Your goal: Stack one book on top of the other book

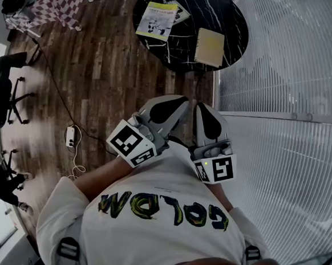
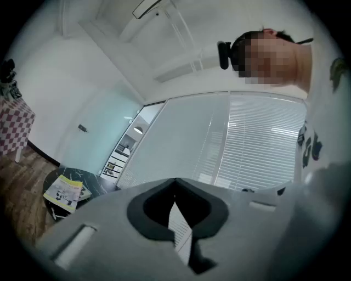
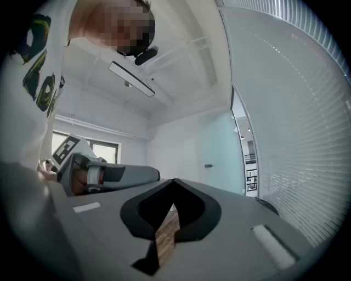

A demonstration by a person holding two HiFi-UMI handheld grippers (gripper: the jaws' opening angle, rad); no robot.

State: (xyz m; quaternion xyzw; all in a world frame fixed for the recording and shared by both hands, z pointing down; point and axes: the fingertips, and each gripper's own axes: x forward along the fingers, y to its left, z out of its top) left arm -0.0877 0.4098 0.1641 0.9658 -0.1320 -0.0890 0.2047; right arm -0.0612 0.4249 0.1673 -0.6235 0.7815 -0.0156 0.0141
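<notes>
My left gripper (image 1: pixel 175 106) and right gripper (image 1: pixel 204 113) were pinched shut, empty; arriving so risked knocking the pale yellow square book (image 1: pixel 209 47) off the round black table (image 1: pixel 228 10).

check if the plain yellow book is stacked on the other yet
Not stacked: the plain yellow book lies flat on the round table, apart from the illustrated book, bare tabletop between them.

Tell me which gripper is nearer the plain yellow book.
Right. The right gripper sits directly below the plain yellow book in the head view; the left gripper is off to its left. Both are well short of the table.
</notes>
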